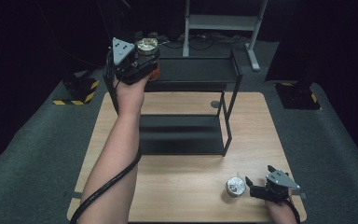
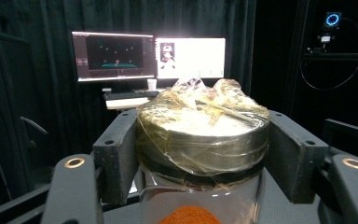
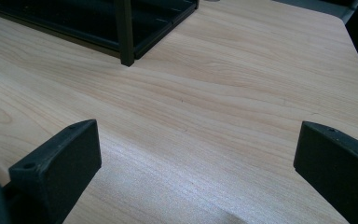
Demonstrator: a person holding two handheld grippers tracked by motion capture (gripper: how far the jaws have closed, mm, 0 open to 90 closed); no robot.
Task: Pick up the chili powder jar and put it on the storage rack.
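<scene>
Pale wood table [image 1: 177,186] carrying a black two-tier rack [image 1: 186,135], whose lower tier rests on the tabletop and whose upper tier [image 1: 196,70] stands toward the far edge. Left gripper [image 1: 144,56], raised above the rack's far left corner, jaws clamped on either side of a clear jar [image 2: 200,154] just below its metal lid [image 2: 203,130]; crinkled clear film covers the lid, and orange powder [image 2: 186,215] shows inside the glass. Right gripper [image 1: 256,186], low over the near right of the table, jaws spread wide with nothing but bare wood between them. A second, foil-topped jar [image 1: 235,185] stands on the table just beside the right gripper's tips.
</scene>
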